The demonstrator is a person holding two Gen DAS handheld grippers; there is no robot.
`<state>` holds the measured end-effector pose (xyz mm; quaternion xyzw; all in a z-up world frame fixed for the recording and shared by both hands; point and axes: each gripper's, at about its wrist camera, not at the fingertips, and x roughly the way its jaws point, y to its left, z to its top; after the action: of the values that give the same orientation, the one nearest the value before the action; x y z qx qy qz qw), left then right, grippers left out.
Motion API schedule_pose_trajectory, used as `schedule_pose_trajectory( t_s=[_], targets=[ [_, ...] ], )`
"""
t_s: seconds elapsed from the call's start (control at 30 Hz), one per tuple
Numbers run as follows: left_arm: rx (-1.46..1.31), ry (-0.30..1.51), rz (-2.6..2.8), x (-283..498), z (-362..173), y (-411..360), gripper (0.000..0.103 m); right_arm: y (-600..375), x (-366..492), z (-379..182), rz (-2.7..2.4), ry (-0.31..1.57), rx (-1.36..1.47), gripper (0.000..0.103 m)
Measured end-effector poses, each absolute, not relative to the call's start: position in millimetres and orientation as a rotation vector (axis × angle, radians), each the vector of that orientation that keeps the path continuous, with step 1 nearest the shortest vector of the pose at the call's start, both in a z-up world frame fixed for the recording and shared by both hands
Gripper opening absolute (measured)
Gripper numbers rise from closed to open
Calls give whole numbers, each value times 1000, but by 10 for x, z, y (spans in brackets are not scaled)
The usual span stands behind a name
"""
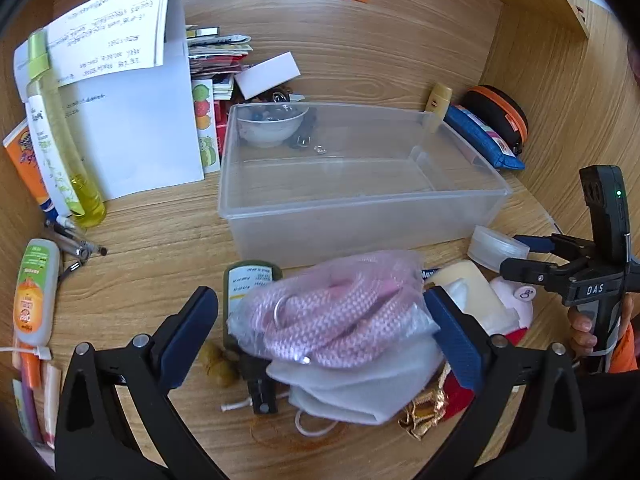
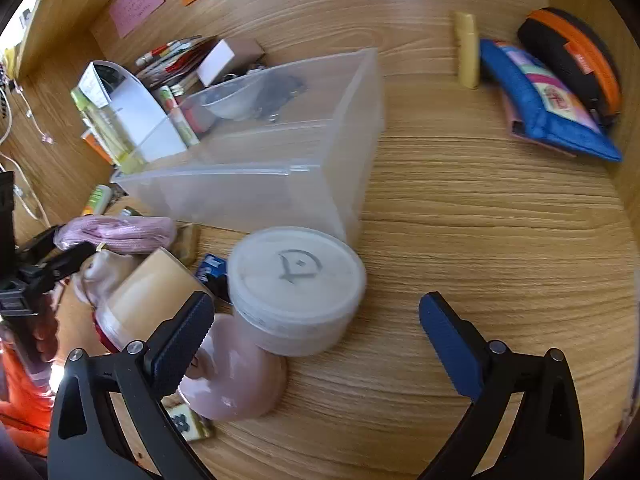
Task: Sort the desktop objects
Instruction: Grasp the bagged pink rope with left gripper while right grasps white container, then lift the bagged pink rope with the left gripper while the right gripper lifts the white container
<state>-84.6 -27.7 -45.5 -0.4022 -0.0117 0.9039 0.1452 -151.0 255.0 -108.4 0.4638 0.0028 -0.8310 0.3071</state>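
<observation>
We have our left gripper (image 1: 320, 316) spread wide around the bagged pink rope (image 1: 332, 312), which sits atop the clutter just in front of the clear plastic bin (image 1: 360, 200); the jaws are not yet pressing it. Our worry is the slippery bag: if we pinch only film, the rope may slide out, or the white mask (image 1: 352, 396) beneath may snag and come along. Our right gripper (image 2: 316, 320) also stands apart, empty, with the round lidded tub (image 2: 296, 288) near its left finger, in front of the bin; a careless swing could knock the tub against the bin.
</observation>
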Motion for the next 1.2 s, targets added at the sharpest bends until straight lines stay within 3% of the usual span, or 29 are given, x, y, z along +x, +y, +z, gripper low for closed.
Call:
schedule_pose_trajectory(
  t_s=[0.17, 0.3, 0.4, 0.6, 1.2],
  targets=[
    [-1174, -84, 2579, -930, -518, -278, 102, 2490, -1586, -1139, -2171, 16, 1253, 95],
    [-1143, -94, 2565, -934, -539, -241, 91, 2473, -1615, -1149, -2153, -9, 1262, 92],
    [-1130, -87, 2577, -925, -538, -209, 90, 2444, -1628, -1142, -2145, 8, 1265, 77],
    [-1109, -112, 2593, -890, -534, -229, 84, 2363, -1610, -1144, -2161, 81, 1244, 63],
    [-1048, -150, 2690, -728, -374, -264, 65, 2476, -1446, -901, -2239, 58, 1131, 62]
  ],
)
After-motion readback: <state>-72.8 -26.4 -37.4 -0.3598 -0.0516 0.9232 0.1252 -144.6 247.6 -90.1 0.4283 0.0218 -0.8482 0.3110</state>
